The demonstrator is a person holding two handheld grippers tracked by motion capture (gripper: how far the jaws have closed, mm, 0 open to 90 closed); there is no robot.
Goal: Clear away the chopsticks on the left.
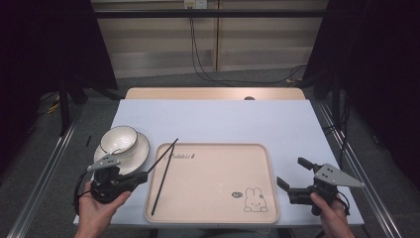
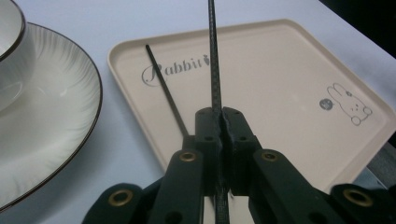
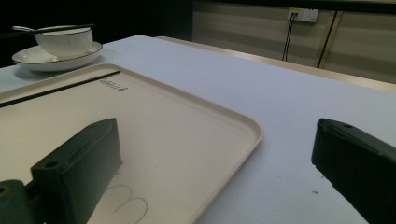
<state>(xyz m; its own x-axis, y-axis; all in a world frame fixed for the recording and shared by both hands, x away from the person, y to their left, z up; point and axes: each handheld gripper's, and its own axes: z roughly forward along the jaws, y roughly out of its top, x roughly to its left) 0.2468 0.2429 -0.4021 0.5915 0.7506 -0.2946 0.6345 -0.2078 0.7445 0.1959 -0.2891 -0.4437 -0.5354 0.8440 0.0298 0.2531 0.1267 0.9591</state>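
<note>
Black chopstick (image 2: 214,60) clamped in closed left tool (image 2: 220,122), jutting forward over tray (image 2: 280,70); right tool (image 1: 293,175) open.

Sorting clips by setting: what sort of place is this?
Probably a lab recording station, not a dining room: dark curtains, a metal frame rail and loose cables surround the covered table.

You get bright, even light on table (image 1: 213,119); room around it dark. Soft shadows only. Small shine on plate (image 2: 56,93). Your left gripper view: near jaws blurry. Right gripper view: near jaws soft too.
</note>
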